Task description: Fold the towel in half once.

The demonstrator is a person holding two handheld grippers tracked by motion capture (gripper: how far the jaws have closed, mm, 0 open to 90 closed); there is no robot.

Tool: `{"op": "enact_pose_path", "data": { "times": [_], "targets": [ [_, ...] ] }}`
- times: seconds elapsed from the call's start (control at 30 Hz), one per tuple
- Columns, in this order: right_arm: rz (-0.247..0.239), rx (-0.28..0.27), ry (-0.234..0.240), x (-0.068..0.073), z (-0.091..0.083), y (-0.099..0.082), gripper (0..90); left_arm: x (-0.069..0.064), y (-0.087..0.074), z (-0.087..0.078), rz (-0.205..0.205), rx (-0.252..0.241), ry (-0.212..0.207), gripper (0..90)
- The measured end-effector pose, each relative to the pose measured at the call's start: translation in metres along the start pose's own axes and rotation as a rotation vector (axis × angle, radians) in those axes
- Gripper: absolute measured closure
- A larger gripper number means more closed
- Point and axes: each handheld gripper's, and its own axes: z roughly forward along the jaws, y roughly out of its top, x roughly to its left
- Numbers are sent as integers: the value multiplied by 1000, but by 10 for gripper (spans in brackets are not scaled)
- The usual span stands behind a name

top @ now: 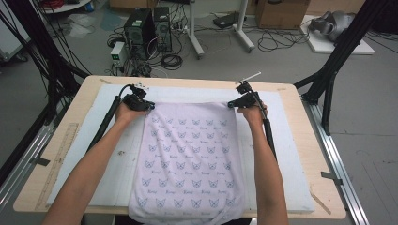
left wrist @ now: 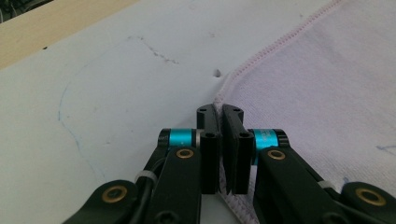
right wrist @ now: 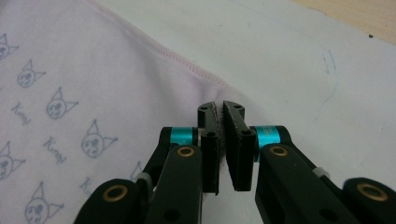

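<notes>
A pale pink towel (top: 187, 154) printed with small cat faces lies flat on the white mat (top: 291, 154) that covers the wooden tabletop (top: 80, 108), its near edge hanging over the front. The left gripper (top: 149, 106) has its fingers (left wrist: 208, 140) closed tight on the stitched hem at the far left corner. The right gripper (top: 231, 105) pinches the far right corner in the same way, fingers (right wrist: 239, 140) shut on the cloth.

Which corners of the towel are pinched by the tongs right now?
The two far corners: the left tongs and right tongs each clamp one. The towel has its near edge hanging free over the table edge.
</notes>
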Motion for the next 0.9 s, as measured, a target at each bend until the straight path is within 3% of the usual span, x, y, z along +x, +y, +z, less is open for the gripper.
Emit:
{"op": "enact_pose_path", "data": {
  "times": [0.2, 0.47, 0.7, 0.77, 0.9],
  "targets": [
    [-3, -19, 17, 1, -6, 0, 855, 0, 3, -9, 5, -21, -24, 871],
    [-13, -68, 58, 5, -21, -1, 857, -6, 9, -35, 47, -69, -68, 871],
    [-50, -113, 107, 15, -46, -3, 858, -15, 10, -63, 64, -109, -92, 871],
    [-67, -145, 118, 18, -55, -5, 859, -17, 8, -71, 65, -124, -105, 871],
    [-82, -157, 141, 21, -69, -15, 859, -24, 7, -85, 73, -137, -132, 871]
  ]
}}
